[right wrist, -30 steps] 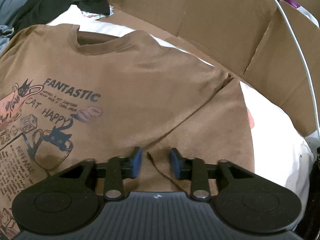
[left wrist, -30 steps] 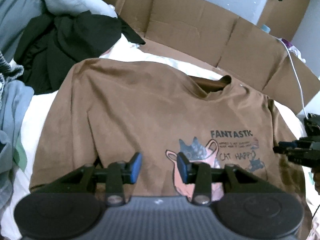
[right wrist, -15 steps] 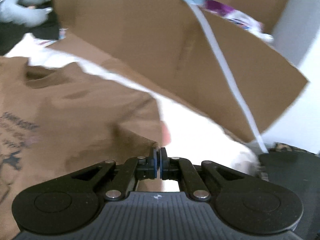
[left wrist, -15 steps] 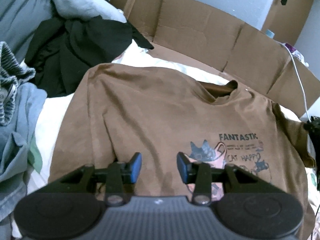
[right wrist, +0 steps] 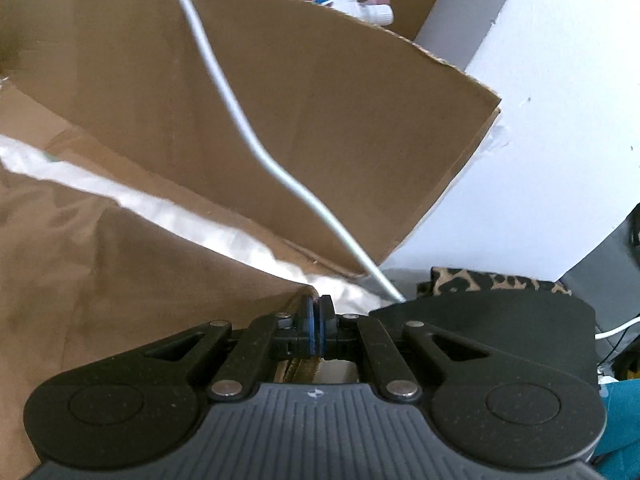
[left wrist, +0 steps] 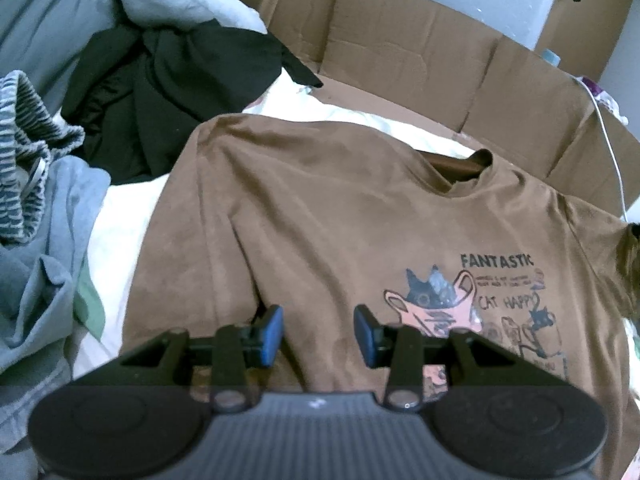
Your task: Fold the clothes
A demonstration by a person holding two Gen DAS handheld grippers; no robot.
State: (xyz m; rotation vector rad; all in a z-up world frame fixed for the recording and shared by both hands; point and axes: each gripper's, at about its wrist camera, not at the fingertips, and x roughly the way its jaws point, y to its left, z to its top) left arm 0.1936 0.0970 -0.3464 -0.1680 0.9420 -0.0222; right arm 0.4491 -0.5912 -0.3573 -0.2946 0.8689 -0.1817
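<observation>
The brown T-shirt (left wrist: 320,216) is lying front-up on the white bedding (left wrist: 120,216), beside a dark clothes pile (left wrist: 160,92). I am holding my left tongs (left wrist: 318,334) partly open above its lower chest, gripping nothing. My right tongs (right wrist: 317,322) are clamping fully closed on the shirt's sleeve edge (right wrist: 298,294), lifting it near the cardboard wall (right wrist: 320,120).

My left gripper (left wrist: 318,334) hovers half-open over the brown T-shirt (left wrist: 320,220). Black clothes (left wrist: 168,92) piled at ten o'clock, cardboard (left wrist: 420,64) at twelve.
</observation>
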